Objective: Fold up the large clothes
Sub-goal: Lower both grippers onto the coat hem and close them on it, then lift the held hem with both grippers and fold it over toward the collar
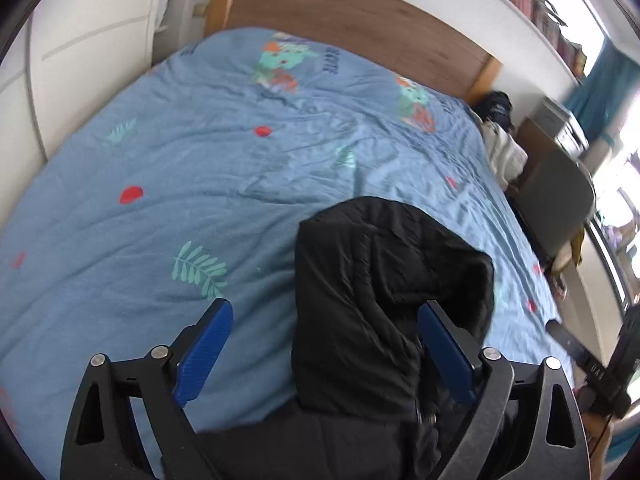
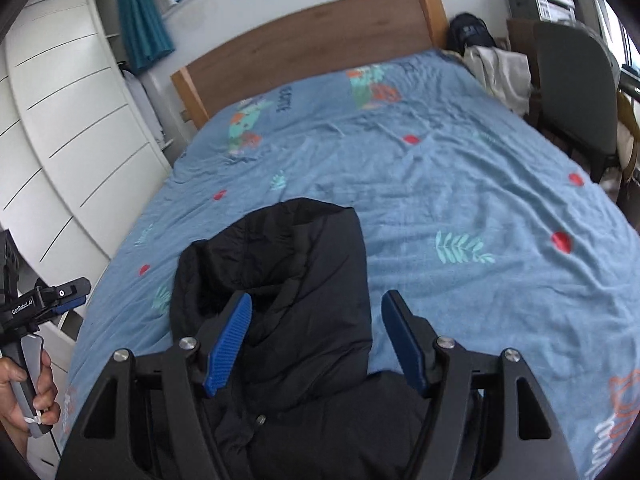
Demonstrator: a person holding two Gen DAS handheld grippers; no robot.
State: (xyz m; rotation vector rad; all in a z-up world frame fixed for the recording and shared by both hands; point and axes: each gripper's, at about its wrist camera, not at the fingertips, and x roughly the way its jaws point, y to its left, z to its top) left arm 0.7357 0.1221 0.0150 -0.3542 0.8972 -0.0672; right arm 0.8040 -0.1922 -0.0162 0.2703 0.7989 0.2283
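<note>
**Hovering over a black jacket on the bed, both grippers spread**

Lying at the near edge of the bed, the black padded jacket [image 2: 280, 320] rests on a blue bedspread [image 2: 460, 184] printed with leaves, red dots and cartoon figures. Its hood points toward the wooden headboard [image 2: 304, 40]; the body of the garment runs out of frame at the bottom.

Left wrist view: the left gripper [image 1: 324, 344] stands with its jaws spread wide. The left blue pad is over bare bedspread, the right pad over the jacket's hood. No fabric is pinched; the pads appear to be above the cloth rather than pressing on it. Only this view shows part of the other tool's black body at the right edge, and a row of books on a high shelf [image 1: 540, 4] beside a bright window.

Right wrist view: the right gripper [image 2: 316, 340] is also spread, more narrowly. Both pads straddle the hood and collar area, with no cloth clamped between them. Only this view shows a snap fastener on the jacket front, a hand [image 2: 28, 396] holding the left tool's grey handle at the left edge, and white drawer fronts [image 2: 80, 128] along the left wall.

Both views show a grey chair [image 2: 572, 96] and piled clothing [image 2: 500, 72] beside the bed's far right corner
</note>
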